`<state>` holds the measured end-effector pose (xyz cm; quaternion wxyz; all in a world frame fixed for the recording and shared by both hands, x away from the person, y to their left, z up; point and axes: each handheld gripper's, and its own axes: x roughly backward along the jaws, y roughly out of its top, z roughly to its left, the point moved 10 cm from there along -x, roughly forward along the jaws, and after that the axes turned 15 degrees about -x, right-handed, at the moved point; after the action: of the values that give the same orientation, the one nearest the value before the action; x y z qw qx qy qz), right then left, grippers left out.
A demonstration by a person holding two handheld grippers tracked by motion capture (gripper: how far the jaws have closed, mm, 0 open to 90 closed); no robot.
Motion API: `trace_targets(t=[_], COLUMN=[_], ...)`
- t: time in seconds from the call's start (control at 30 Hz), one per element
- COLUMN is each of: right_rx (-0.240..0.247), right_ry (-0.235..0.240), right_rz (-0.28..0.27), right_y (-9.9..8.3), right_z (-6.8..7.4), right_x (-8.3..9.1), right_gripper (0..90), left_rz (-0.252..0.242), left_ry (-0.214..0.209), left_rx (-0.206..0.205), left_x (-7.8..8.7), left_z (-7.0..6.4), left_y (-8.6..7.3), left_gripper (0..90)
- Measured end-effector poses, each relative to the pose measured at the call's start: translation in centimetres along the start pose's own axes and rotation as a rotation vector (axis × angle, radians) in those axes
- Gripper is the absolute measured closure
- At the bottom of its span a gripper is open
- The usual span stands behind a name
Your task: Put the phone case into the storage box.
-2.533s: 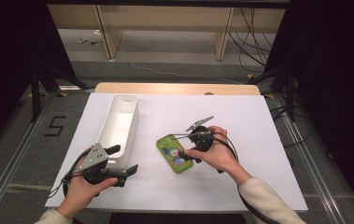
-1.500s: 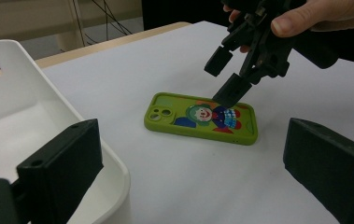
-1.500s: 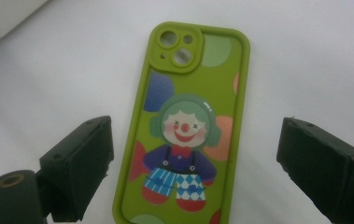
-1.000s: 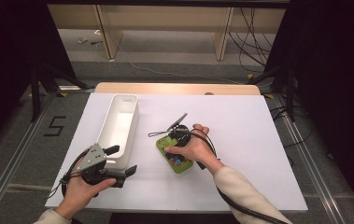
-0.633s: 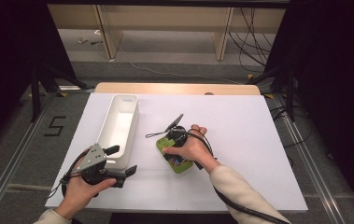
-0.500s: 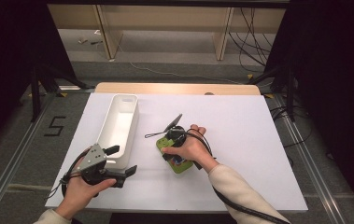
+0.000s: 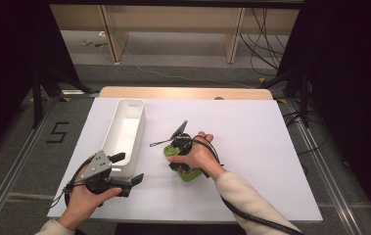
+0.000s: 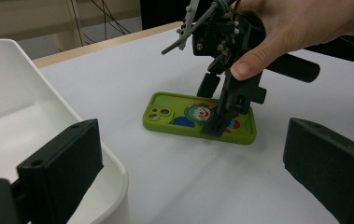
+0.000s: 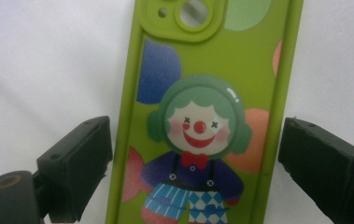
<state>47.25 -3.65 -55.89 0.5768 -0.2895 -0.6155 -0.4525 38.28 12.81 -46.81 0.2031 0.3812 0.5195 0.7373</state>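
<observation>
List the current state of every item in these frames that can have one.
Green phone case: flat on the table, clown side up, not gripped.
White bin: upright, empty.
Right gripper: open, jaws straddling the case.
Left gripper: open, holding nothing, beside the bin.

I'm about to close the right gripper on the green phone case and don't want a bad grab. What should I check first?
1. Right gripper open: ok, its jaws stand apart.
2. Green phone case between the jaws: ok, one jaw on each long side in the right gripper view.
3. Jaws low enough to catch the case's edges: cannot tell; in the left gripper view the tips look at or near its top face.
4. Case lying flat on the white table: ok.
5. Left gripper out of the way: ok, open, held beside the white bin.
6. White bin free to receive: ok, its visible inside looks bare.
</observation>
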Motion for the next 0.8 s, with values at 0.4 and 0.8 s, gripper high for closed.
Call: trace_targets(t=[0.4, 0.8], right_rx=[-0.008, -0.012], right_ry=[-0.027, -0.046], right_rz=[0.041, 0.062], right_y=[-0.16, -0.04], right_z=[0.02, 0.06], right_x=[-0.36, -0.50], right_gripper=[12.9, 14.0], left_rz=[-0.001, -0.001], left_ry=[-0.001, -0.001], left_rx=[-0.001, 0.000], left_x=[0.02, 0.05], left_z=[0.01, 0.02], left_y=[0.01, 0.00], left_gripper=[4.4, 4.4])
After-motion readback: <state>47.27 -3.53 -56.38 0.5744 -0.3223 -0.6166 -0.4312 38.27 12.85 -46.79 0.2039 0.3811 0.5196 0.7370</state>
